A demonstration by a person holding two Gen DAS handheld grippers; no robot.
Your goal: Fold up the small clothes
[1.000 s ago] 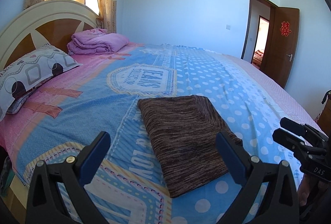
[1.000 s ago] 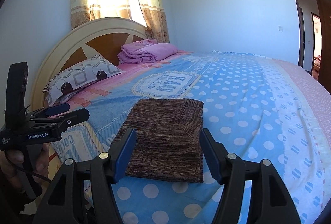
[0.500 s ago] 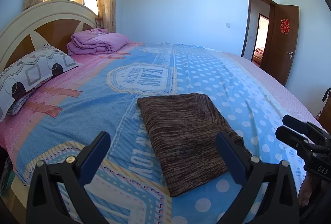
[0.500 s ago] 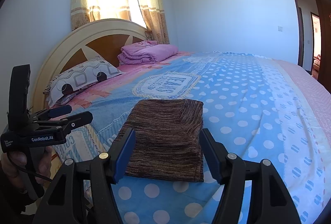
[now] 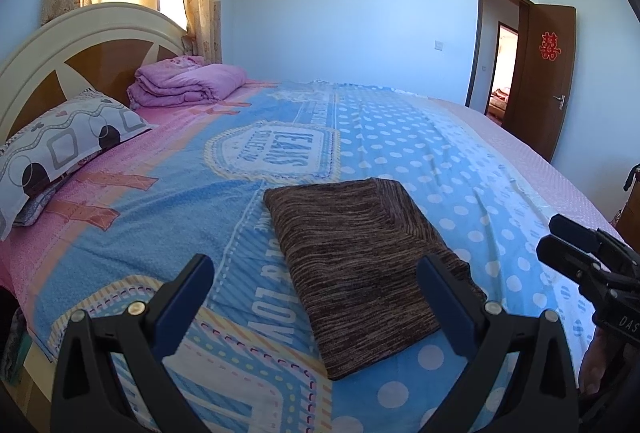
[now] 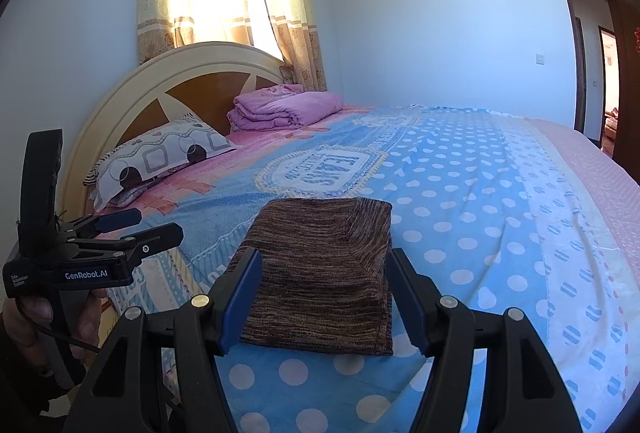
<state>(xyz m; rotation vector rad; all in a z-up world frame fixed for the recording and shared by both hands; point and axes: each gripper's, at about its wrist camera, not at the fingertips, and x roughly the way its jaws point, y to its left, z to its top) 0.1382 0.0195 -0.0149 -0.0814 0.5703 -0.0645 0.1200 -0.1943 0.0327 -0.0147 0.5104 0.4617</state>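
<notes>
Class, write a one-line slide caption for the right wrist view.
Folded brown garment lies flat on the bed, between the open right gripper fingers.

The left black two-finger gripper with blue pads [image 5: 316,287] is held low and tilted downward, its fingers [image 5: 186,297] spread wide with nothing between them. The right black two-finger gripper with blue pads [image 6: 322,291] points the same way beside it, its fingers [image 6: 406,293] also parted and gripping nothing. In the right wrist view a hand [image 6: 38,317] wraps the left gripper's handle from below; in the left wrist view part of the other hand [image 5: 596,361] shows under the right gripper's body
</notes>
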